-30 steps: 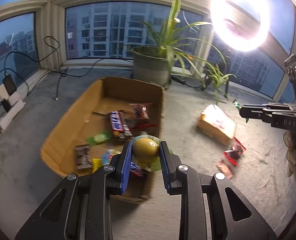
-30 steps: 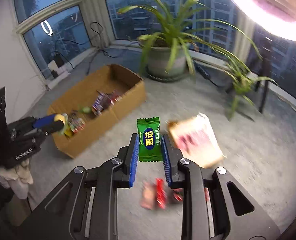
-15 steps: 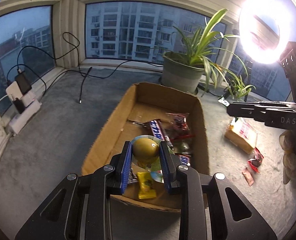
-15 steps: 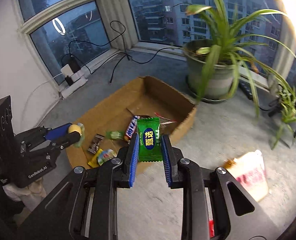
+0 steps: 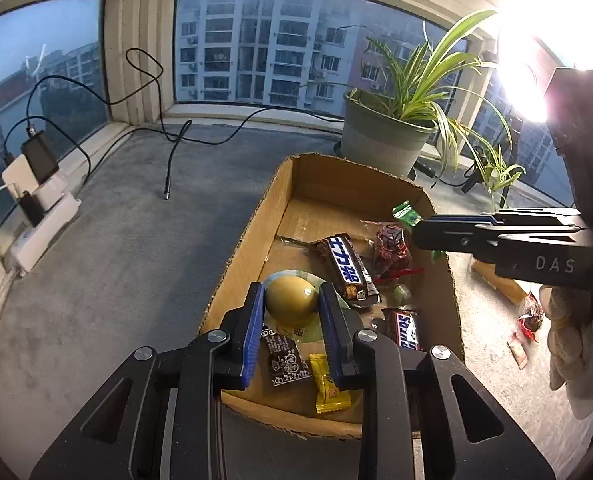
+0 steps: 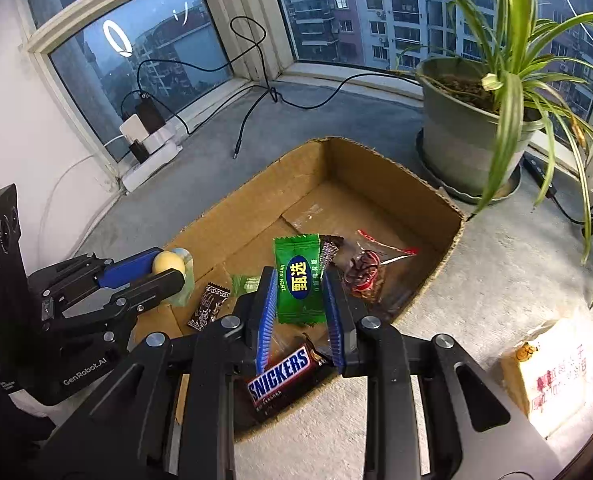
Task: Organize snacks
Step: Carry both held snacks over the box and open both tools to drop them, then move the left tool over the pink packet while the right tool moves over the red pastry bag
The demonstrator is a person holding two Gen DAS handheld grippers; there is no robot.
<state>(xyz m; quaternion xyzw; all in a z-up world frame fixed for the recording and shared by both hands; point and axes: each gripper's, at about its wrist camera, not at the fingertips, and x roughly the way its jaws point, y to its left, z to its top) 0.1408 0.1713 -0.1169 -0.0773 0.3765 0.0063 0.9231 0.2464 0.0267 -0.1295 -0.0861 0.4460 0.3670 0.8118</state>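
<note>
Within a second you swung both hand-held grippers over the cardboard box (image 6: 380, 168) at mid-frame, the left hand-held gripper (image 5: 291, 307) clamping the yellow egg-shaped snack (image 5: 291, 299) and the right hand-held gripper (image 6: 299, 298) pinching the green candy packet (image 6: 298, 278) (both seemingly ready to drop).

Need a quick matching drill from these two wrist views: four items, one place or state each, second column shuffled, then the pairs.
Items
1. round yellow wrapped snack
2. green foil sachet with a blue oval label
3. brown Snickers bar
4. beige printed packet

Places
A. lying on the grey floor outside the brown cardboard box
B. clamped in the right gripper
C. lying in the box at its near wall
D. clamped in the left gripper

Pairs: 1-D, 2-B, 3-C, 4-A
</note>
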